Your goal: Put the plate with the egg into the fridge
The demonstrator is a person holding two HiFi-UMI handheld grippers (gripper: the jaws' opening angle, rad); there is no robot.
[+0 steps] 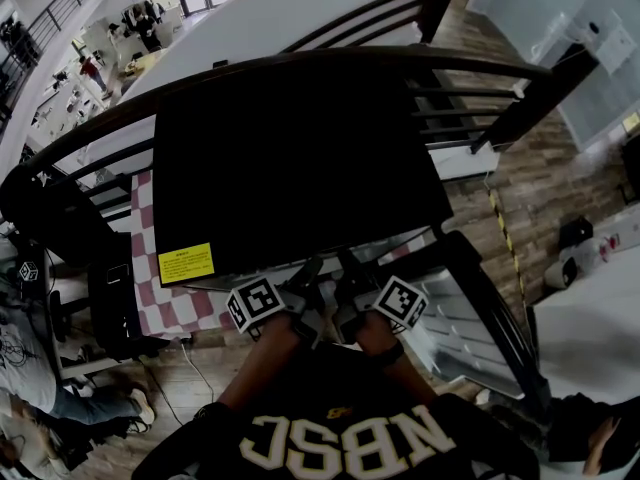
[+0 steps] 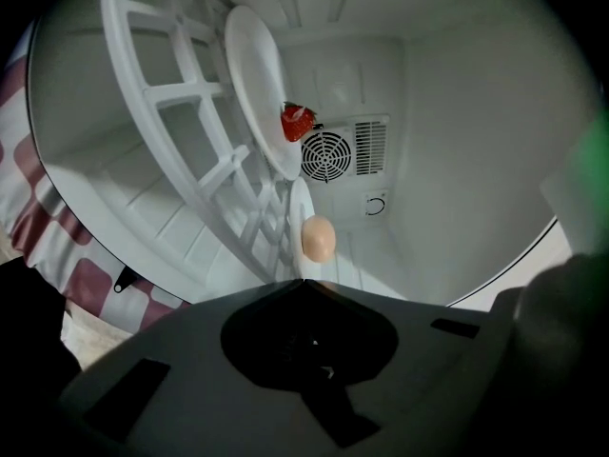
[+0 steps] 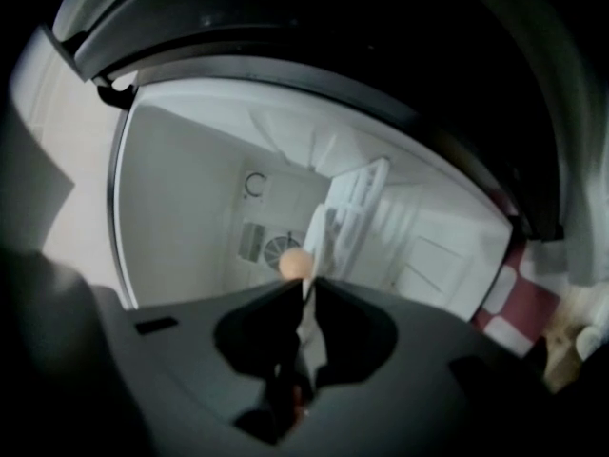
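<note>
Right gripper [image 3: 306, 280]: jaws clamped on the near rim of the plate [image 3: 318, 234], which runs edge-on straight ahead from the tips into the fridge [image 3: 181, 217], with the egg [image 3: 296, 263] on it just past the tips. Left gripper [image 2: 303, 282]: jaws pressed together, nothing seen between them, tips at the same near rim, so the right hand carries. Plate is round, no long axis; it hangs close over the rack [image 2: 181, 88], contact unclear, with a second plate [image 2: 257, 93] farther ahead, so likely set down short of it.

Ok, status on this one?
Right gripper shut on round white plate, tan egg aboard, inside white fridge. Left gripper shut, tip at plate's rim. Second white plate with red item farther in on shelf.
</note>
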